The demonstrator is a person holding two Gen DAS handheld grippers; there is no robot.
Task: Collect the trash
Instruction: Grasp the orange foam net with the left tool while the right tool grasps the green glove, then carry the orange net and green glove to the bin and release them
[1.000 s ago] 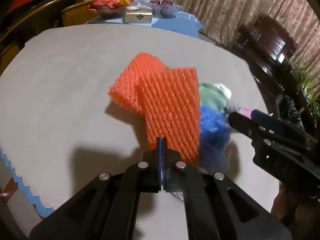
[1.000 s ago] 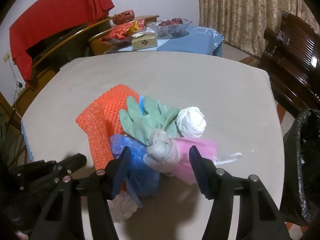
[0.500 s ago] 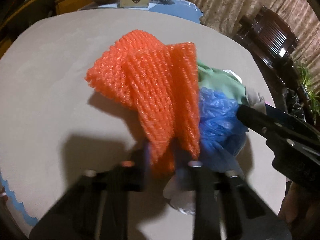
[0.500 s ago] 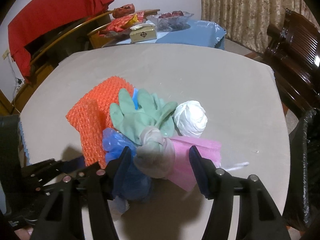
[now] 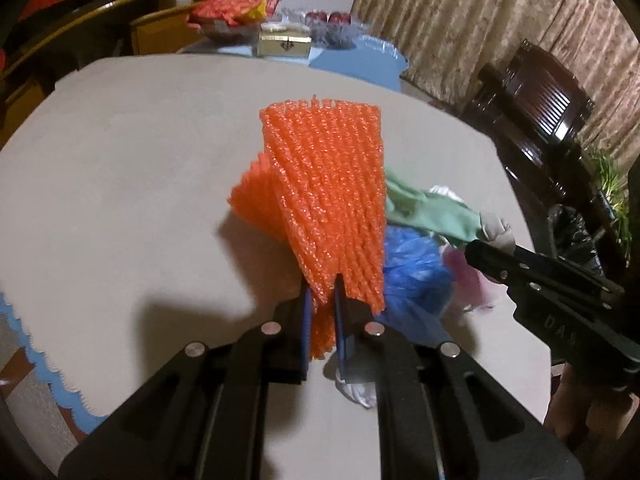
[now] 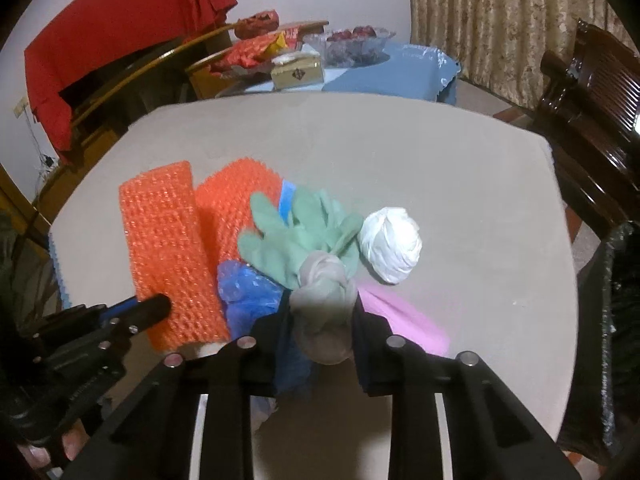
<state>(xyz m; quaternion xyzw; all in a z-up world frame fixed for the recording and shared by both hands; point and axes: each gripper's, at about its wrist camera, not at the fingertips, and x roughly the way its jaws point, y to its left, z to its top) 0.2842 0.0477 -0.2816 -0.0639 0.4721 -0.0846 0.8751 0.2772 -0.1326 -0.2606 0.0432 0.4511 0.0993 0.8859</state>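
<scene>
My left gripper [image 5: 320,300] is shut on an orange foam net [image 5: 328,200] and holds its near end up off the beige table [image 5: 120,160]. A second orange net [image 6: 236,204] lies flat behind it. My right gripper [image 6: 320,320] is shut on a knotted grey cloth bundle [image 6: 322,304] joined to a green glove [image 6: 296,236]. A blue plastic bag [image 6: 244,292], a white plastic ball [image 6: 392,244] and a pink sheet [image 6: 400,316] lie in the same pile. The left gripper also shows at the left of the right wrist view [image 6: 156,306].
A black trash bag [image 6: 616,300] hangs open off the table's right edge. A dark wooden chair [image 6: 592,92] stands at the right. A blue-covered side table [image 6: 384,68] with a gold box, snack packets and a fruit bowl stands behind.
My left gripper closed on the orange net and lifted its end. My right gripper closed on the grey bundle, which was between open fingers before.
</scene>
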